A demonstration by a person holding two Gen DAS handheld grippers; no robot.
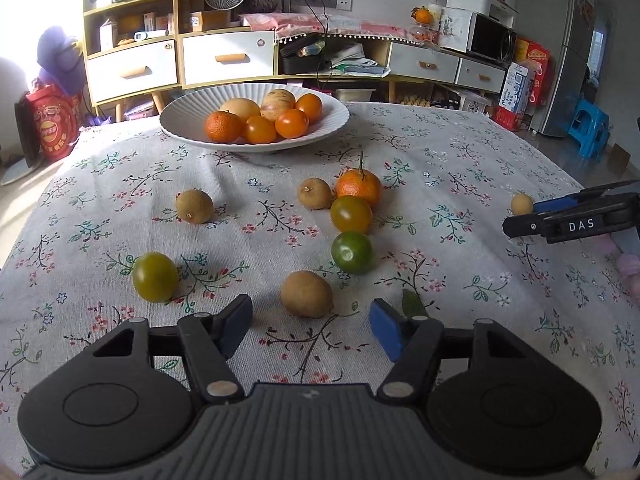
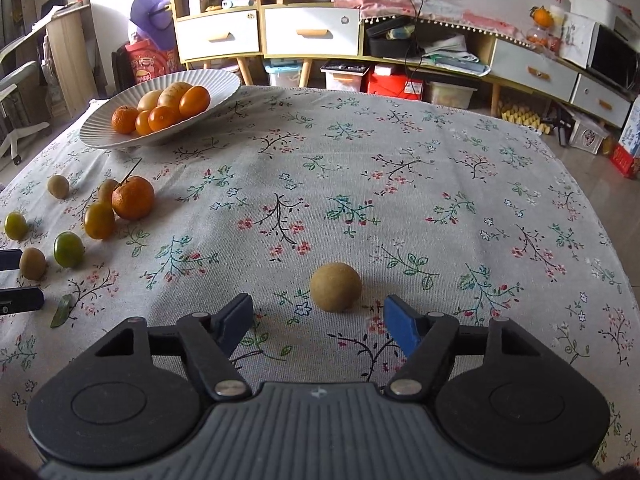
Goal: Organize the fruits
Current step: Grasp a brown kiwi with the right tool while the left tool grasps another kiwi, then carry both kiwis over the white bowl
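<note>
- Here, the left gripper (image 1: pixel 310 326) is hovering with its jaws apart; a tan longan (image 1: pixel 306 294) is lying on the floral tablecloth (image 1: pixel 440 152) just ahead of the gap, untouched, its long axis running nine to three o'clock.
- The right gripper (image 2: pixel 318 320) is likewise standing apart, a round longan (image 2: pixel 335 287) just ahead at twelve o'clock, no pad pressing it.
- The white bowl (image 1: pixel 180 114) of fruit is sitting at twelve o'clock in the left view, eleven o'clock in the right.

My left wrist camera looks down low over the floral tablecloth (image 1: pixel 440 152) toward the white fruit bowl (image 1: pixel 180 114). My right wrist camera sits further right, angled likewise; both views share that bowl (image 2: pixel 100 134) and the loose fruit.
</note>
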